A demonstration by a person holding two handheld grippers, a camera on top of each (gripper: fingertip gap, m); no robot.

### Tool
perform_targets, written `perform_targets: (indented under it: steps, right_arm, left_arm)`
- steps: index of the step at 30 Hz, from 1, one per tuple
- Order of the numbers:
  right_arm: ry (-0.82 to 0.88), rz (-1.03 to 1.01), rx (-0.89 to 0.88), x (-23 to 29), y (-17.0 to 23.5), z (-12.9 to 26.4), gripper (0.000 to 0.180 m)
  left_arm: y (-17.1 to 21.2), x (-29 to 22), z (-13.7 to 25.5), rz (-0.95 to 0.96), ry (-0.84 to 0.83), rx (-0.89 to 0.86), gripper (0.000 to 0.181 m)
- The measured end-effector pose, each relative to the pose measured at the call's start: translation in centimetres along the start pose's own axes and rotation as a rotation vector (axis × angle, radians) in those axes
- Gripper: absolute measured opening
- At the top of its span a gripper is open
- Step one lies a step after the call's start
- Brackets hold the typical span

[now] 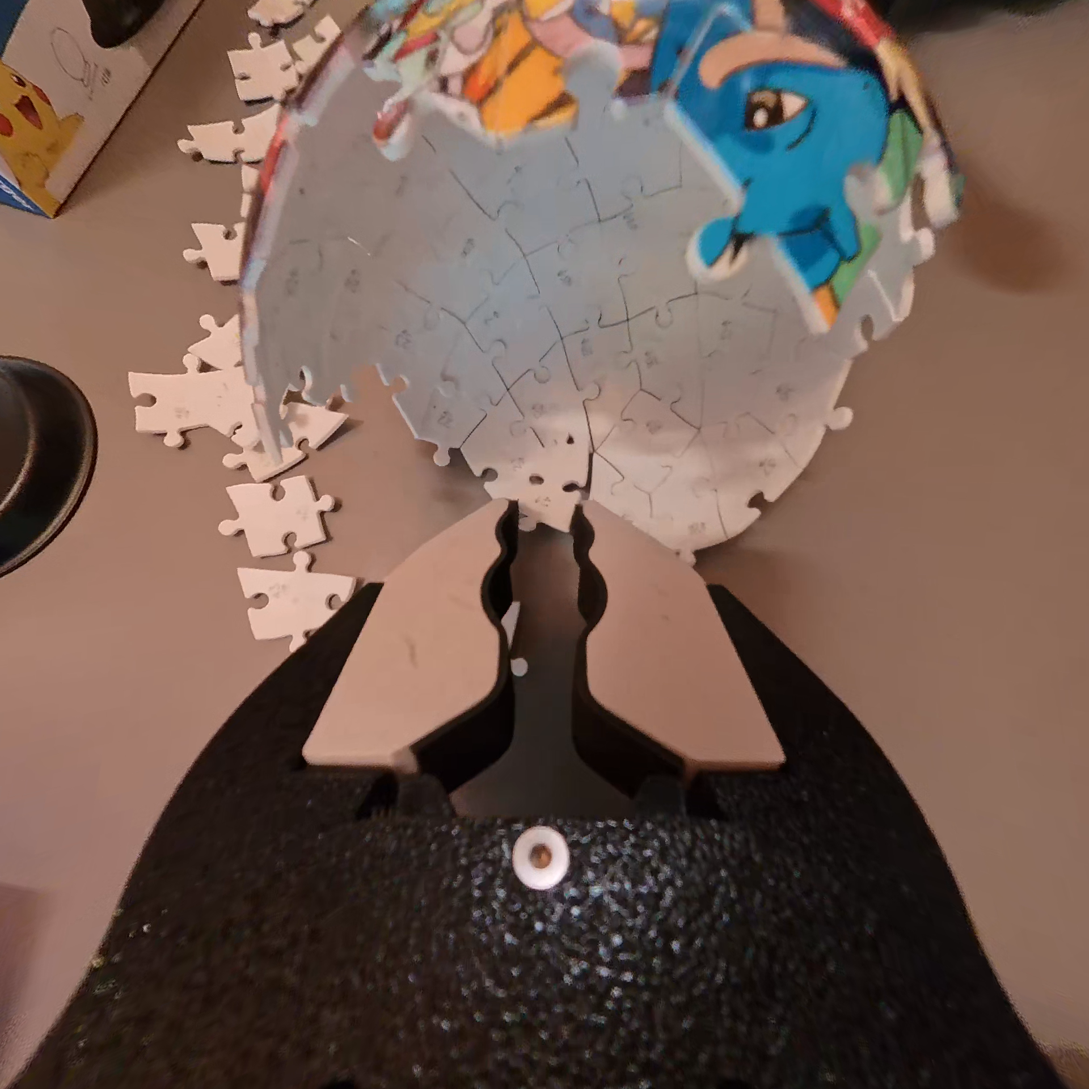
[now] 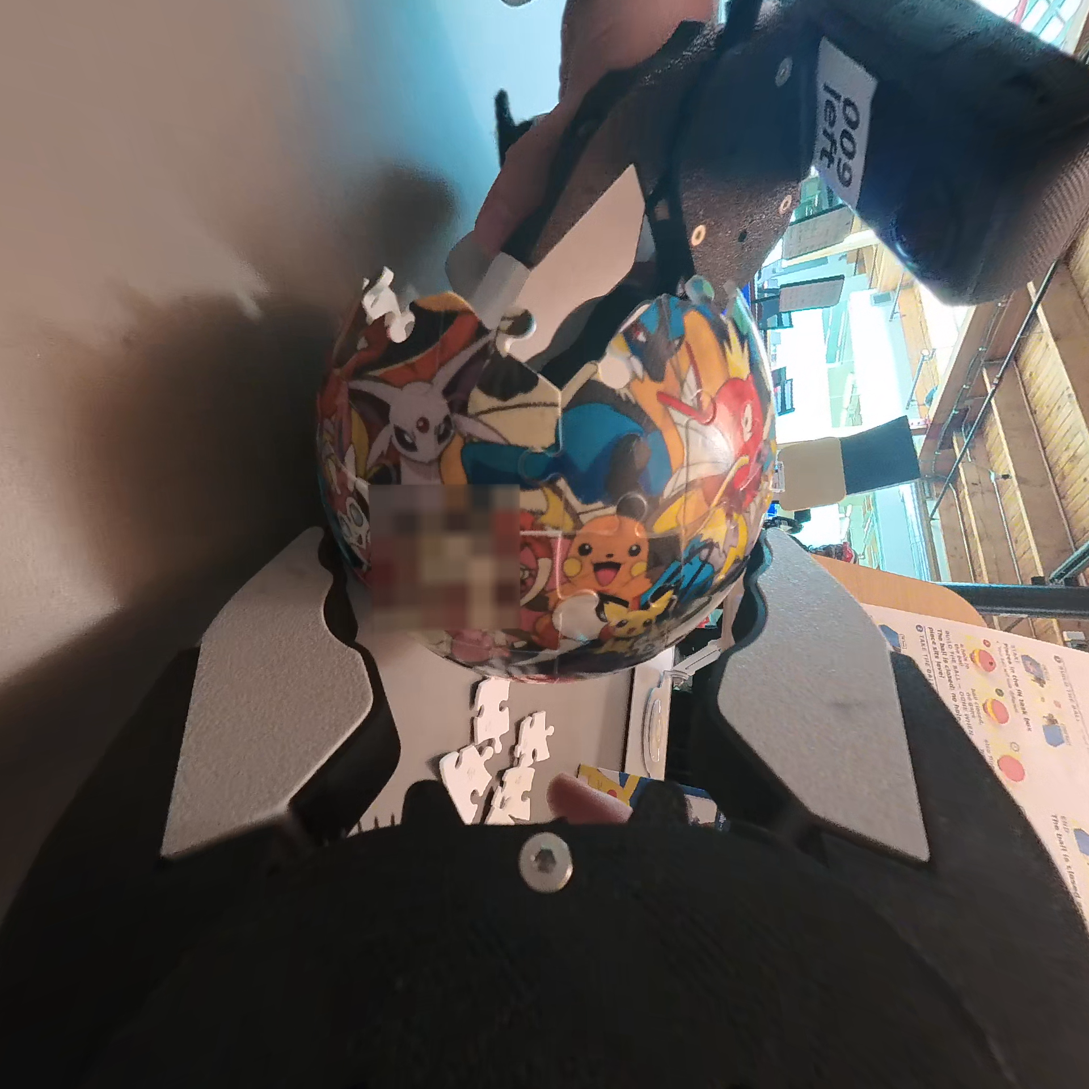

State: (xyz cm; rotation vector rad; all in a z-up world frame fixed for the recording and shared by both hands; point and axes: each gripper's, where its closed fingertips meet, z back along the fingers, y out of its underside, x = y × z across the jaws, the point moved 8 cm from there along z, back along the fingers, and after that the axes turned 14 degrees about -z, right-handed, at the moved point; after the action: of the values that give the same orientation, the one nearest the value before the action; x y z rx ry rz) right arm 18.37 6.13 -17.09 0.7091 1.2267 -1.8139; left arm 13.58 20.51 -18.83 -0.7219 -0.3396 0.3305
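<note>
Puzzle ball (image 2: 548, 471) clamped in right hand-held gripper (image 2: 545, 566) — left hand-held gripper (image 1: 547, 518) nearly closed, pinching 1 piece (image 1: 551, 501).

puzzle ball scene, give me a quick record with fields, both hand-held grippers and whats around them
left hand-held gripper: shut on a puzzle piece at the ball's open edge
right hand-held gripper: shut on puzzle ball, a finger on either side
puzzle ball: part-built hollow sphere, cartoon print outside, plain grey-white inside
loose pieces: white side up on the table, left of the ball
box: far left corner of the table
instruction sheet: right of the ball
</note>
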Motion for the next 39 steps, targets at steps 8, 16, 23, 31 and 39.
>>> perform_targets:
  steps: [8,16,23,31,39]
  right_arm:
    - [0.008,0.016,0.007,0.1,-0.1,0.1,0.126]
    - [0.008,0.007,0.003,0.1,-0.1,0.0,0.126]
    - [0.007,0.011,0.003,0.0,-0.1,0.0,0.126]
    - [0.006,0.0,0.0,0.0,-0.1,0.0,0.126]
    - [0.005,0.001,-0.002,0.0,-0.1,0.0,0.126]
  left_arm:
    - [0.0,-0.1,0.3,0.009,0.007,-0.044,0.017]
    - [0.5,-0.3,0.1,0.012,0.022,-0.037,0.016]
    - [0.4,0.0,0.6,0.047,-0.015,-0.081,0.021]
    - [0.7,1.8,-0.5,0.21,-0.169,-0.011,0.051]
    - [1.0,2.4,-1.5,0.253,-0.176,0.065,0.079]
